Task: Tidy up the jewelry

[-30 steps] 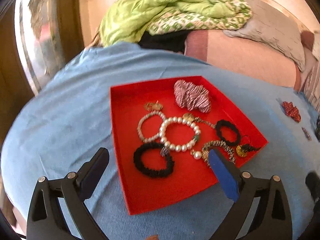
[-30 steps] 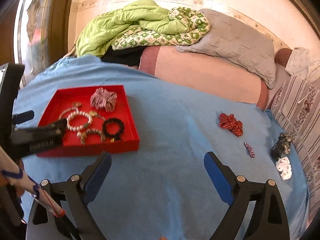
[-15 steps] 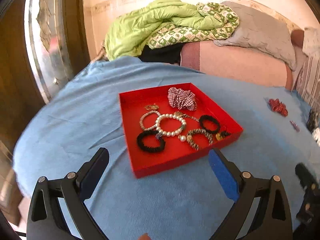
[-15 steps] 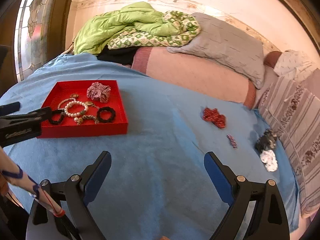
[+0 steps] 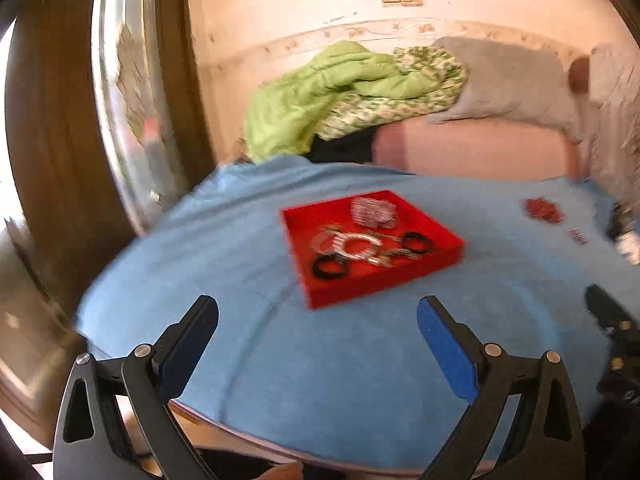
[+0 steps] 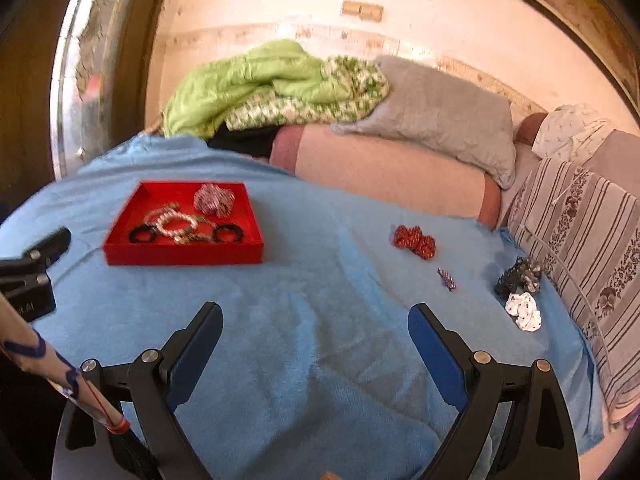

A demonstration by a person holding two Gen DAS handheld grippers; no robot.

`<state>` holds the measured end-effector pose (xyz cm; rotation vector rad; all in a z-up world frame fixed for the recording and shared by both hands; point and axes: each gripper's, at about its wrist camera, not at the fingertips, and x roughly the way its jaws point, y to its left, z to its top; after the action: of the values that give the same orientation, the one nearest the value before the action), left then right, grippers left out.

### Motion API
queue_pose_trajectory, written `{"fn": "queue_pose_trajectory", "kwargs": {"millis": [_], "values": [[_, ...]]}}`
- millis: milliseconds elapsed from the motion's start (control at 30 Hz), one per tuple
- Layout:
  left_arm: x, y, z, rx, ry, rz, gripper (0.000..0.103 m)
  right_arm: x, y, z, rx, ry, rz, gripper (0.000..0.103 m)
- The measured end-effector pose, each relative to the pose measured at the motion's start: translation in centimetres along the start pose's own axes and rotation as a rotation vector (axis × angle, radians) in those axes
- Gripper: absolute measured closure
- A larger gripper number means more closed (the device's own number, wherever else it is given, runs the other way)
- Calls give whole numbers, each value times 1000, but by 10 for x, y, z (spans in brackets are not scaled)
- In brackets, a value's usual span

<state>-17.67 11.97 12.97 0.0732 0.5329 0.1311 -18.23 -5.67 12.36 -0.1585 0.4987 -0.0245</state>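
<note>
A red tray [image 5: 404, 276] [image 6: 184, 254] sits on the blue cloth and holds pearl bracelets [image 6: 176, 222], two black rings [image 6: 228, 234] and a checked scrunchie [image 6: 214, 199]. A red scrunchie [image 6: 414, 241] [image 5: 542, 209], a small striped clip [image 6: 447, 279], a dark scrunchie [image 6: 519, 277] and a white scrunchie [image 6: 523, 312] lie on the cloth to the right. My left gripper [image 5: 318, 330] is open and empty, well short of the tray. My right gripper [image 6: 316, 338] is open and empty, over bare cloth near the front edge.
A green quilt [image 6: 256, 80] and grey pillow [image 6: 440, 108] lie on the bed behind. A striped cushion [image 6: 588, 232] borders the right. A dark door frame [image 5: 60, 120] stands at left. The left gripper's body [image 6: 28, 276] shows at the right wrist view's left edge.
Both grippers have pulled back and up from the tray, which now looks smaller and farther away. Both stayed open and empty. The left view is blurred by motion.
</note>
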Motion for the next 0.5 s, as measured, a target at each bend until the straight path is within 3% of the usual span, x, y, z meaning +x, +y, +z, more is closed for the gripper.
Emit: {"fn": "queue_pose_trajectory", "kwargs": {"millis": [100, 367, 500], "values": [[5, 6, -5, -66, 19, -50, 4, -13, 4, -4, -10, -36, 9, 5], [26, 15, -11, -132, 29, 50, 4, -2, -1, -4, 41, -8, 11, 5], [42, 18, -12, -161, 76, 26, 4, 5, 0, -4, 55, 15, 19, 5]]}}
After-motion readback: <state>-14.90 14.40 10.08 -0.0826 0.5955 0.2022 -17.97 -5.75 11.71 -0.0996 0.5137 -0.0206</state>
